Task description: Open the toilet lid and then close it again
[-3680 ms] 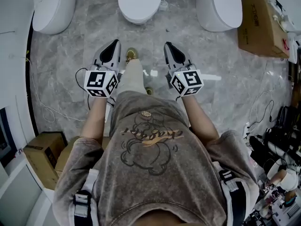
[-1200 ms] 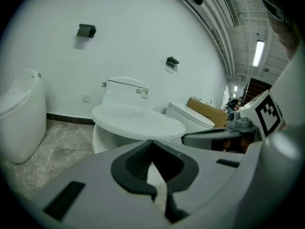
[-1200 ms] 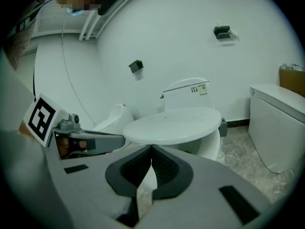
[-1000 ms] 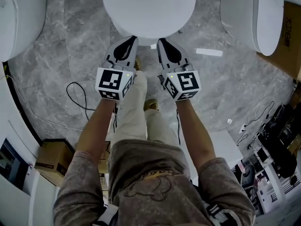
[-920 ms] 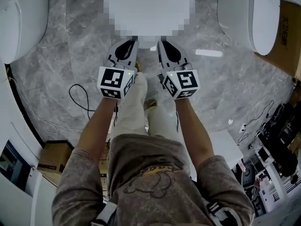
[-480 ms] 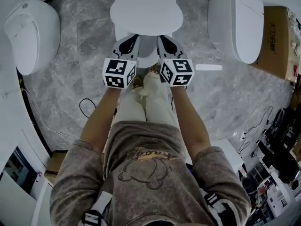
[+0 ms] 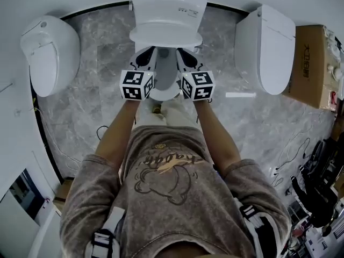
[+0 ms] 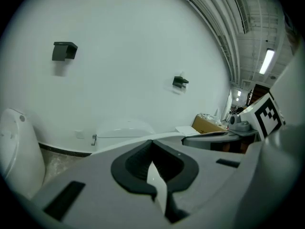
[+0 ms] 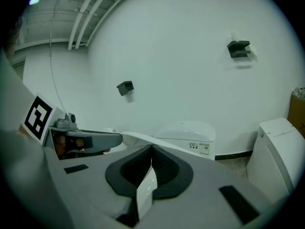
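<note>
Since a second ago both grippers have risen with the toilet lid (image 7: 166, 36). It lay flat then and now tilts up at its front, baring the seat (image 7: 164, 79) beneath.

Nearest in the head view is the person's grey printed shirt (image 7: 166, 181), with both bare forearms reaching forward. At their ends the two marker cubes sit side by side, the left cube (image 7: 136, 85) and the right cube (image 7: 197, 85) either side of the seat's front. Just beyond them the left gripper (image 7: 150, 52) and right gripper (image 7: 181, 52) point under the lid's front rim, one on each side of its middle. Each gripper's own view shows its jaws closed tip to tip with nothing gripped between them, and the lid's white edge running across just above the tips. The pictures do not settle whether the tips touch the rim.

Past the lid stands the toilet's rear unit (image 7: 169, 4), against the white wall at the far edge of the marble floor (image 7: 102, 106). A second toilet (image 7: 51, 52) stands at the floor's left edge and a third (image 7: 266, 47) toward its right edge, with a cardboard box (image 7: 312, 63) just beyond that.
</note>
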Tool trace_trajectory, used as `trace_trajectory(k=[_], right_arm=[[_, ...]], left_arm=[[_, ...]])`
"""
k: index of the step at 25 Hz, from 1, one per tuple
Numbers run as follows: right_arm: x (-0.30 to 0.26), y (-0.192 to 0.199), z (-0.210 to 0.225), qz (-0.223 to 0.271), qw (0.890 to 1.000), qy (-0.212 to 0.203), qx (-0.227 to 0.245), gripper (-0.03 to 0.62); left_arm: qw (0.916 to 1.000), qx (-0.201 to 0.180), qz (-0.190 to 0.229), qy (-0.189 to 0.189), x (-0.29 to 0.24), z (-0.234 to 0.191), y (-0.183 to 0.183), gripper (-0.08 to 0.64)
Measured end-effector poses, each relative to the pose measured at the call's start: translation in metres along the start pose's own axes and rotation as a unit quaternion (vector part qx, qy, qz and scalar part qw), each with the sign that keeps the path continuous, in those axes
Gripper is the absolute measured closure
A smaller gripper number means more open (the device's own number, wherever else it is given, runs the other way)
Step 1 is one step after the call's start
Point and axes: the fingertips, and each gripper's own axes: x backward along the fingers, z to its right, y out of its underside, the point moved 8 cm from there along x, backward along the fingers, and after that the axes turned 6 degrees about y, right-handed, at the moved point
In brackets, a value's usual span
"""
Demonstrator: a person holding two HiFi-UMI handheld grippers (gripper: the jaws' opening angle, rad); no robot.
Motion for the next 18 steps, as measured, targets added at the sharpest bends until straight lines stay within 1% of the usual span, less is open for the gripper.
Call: trace_trajectory(k=[3, 7, 12, 18], right_arm=[[-0.015, -0.022, 0.008, -0.001, 1.0, -0.007, 0.021, 0.566], [-0.034, -0.045, 0.018, -0.001, 1.0, -0.006, 0.024, 0.566], [-0.055, -0.075, 0.033, -0.001, 1.0, 0.015, 0.024, 0.566], [-0.071, -0.089, 0.041, 0.012, 0.999, 0.038, 0.016, 0.566]], left_arm=[[0.9999, -0.003, 0.013, -0.005, -0.013, -0.012, -0.018, 0.551], [0.9999, -0.007, 0.008, 0.002, -0.032, -0.026, -0.043, 0.551], [0.9992, -0.027, -0.009, 0.026, -0.059, -0.041, -0.073, 0.551], [0.9978, -0.041, -0.027, 0.044, -0.077, -0.054, -0.087, 0.551]])
